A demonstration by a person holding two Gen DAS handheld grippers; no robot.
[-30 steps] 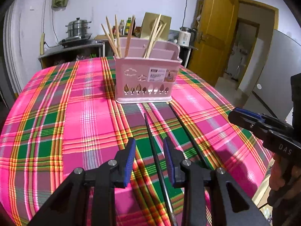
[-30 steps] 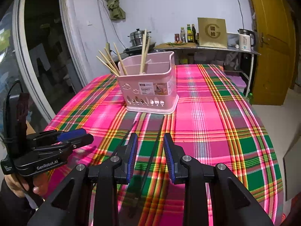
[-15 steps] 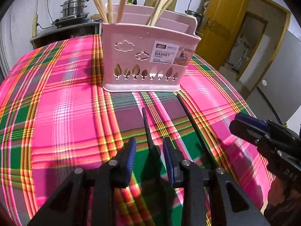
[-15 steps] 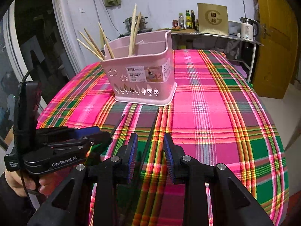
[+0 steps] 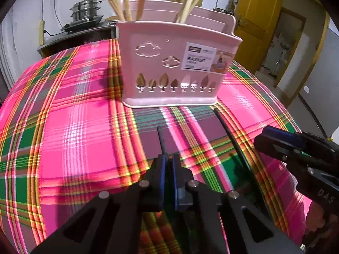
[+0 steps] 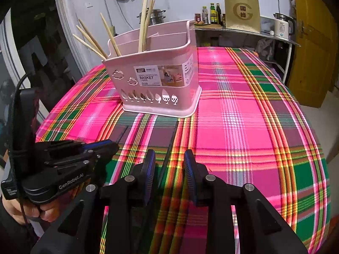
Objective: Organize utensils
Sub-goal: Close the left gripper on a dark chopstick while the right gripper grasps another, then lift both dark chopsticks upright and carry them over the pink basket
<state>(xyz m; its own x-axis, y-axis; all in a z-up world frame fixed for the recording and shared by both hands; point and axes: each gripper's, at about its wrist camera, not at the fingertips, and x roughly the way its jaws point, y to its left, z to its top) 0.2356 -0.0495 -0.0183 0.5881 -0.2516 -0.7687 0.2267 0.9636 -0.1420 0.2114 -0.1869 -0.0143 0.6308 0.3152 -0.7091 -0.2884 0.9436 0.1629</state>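
Note:
A pink utensil basket [image 5: 178, 67] [image 6: 156, 80] stands on the plaid tablecloth and holds several wooden chopsticks [image 5: 125, 2] [image 6: 145, 21]. Two black chopsticks lie in front of it. My left gripper [image 5: 167, 160] is shut on the left black chopstick [image 5: 162, 139], whose tip [image 6: 121, 134] sticks out beyond the jaws in the right wrist view. My right gripper [image 6: 168, 163] is open and straddles the second black chopstick [image 6: 171, 144] [image 5: 232, 135], low over the cloth. The left gripper [image 6: 108, 145] also shows in the right wrist view, and the right gripper [image 5: 275, 139] in the left wrist view.
The plaid tablecloth [image 5: 70, 127] [image 6: 243, 127] covers the table and drops off at the right edge. Behind stand a counter with a steel pot [image 5: 85, 10], bottles [image 6: 214, 12] and a kettle [image 6: 282, 26]. A yellow door [image 5: 254, 21] is at the right.
Both grippers moved forward and down toward the black chopsticks. The left gripper went from open to shut on the left black chopstick. The right gripper stayed open.

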